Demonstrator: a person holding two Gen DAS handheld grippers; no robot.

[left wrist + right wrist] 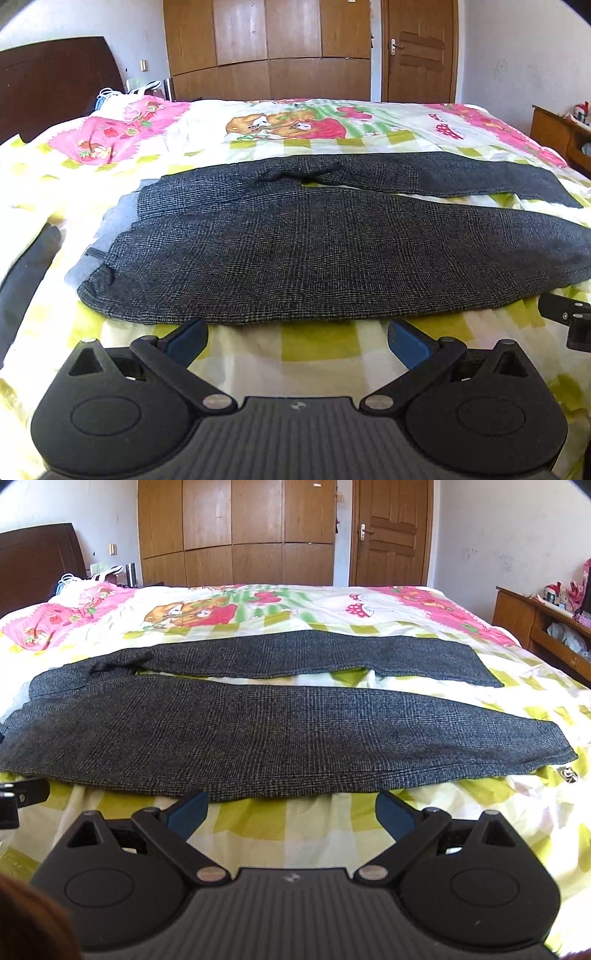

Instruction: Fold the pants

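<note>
Pants (325,243) spread flat across bedspread (258,354), waistband left, both legs running right, parted by a narrow gap. Left gripper (297,341) released, jaws wide, just short of near hem, apparently not touching. Right gripper (291,814) likewise released, empty, beside near leg edge.

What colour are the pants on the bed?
Dark grey woven check pants, seen best from the right wrist view.
</note>
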